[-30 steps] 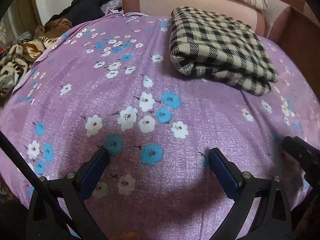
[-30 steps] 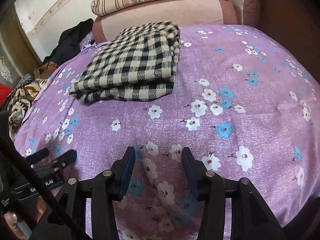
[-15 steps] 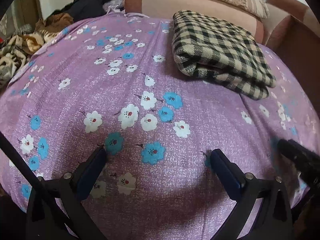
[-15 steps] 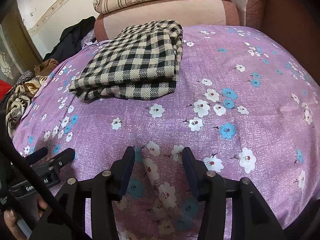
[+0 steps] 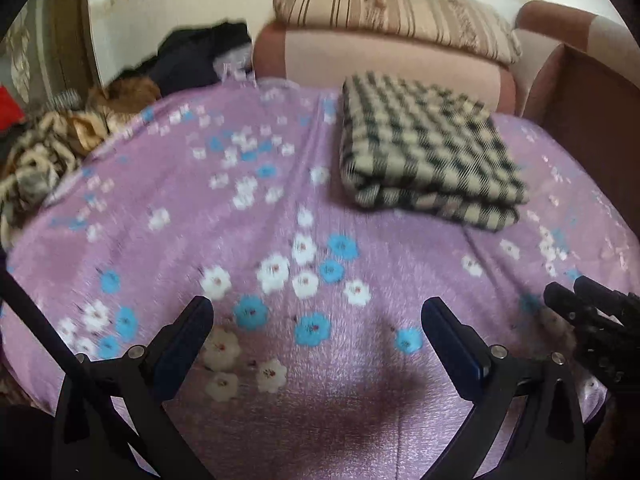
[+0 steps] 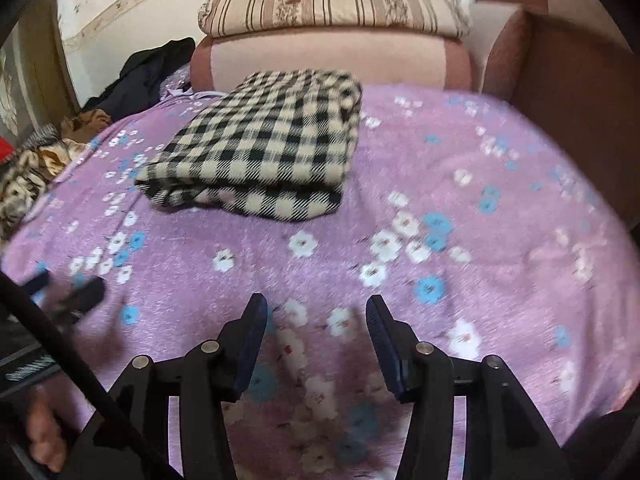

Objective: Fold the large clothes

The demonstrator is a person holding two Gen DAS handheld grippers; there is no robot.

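The checked garment (image 6: 260, 148) lies folded on the bed (image 6: 500, 240) at twelve o'clock; left tongs (image 5: 316, 320) and right tongs (image 6: 316, 316) both gape empty; unfolded clothes (image 5: 44, 156) wait at ten.

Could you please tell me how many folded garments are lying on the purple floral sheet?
1: the checked garment lies folded on the far part of the sheet, near the sofa back. The unfolded heap beside the bed may hide others.

A purple flowered sheet (image 5: 280, 420) is covering the bed. A pink padded headboard (image 6: 328, 62) is standing at its far end, a striped pillow (image 6: 336, 4) lying on top. A whitish wall (image 5: 180, 4) is rising behind; the brown panel (image 6: 568, 92) alongside is possibly wood.
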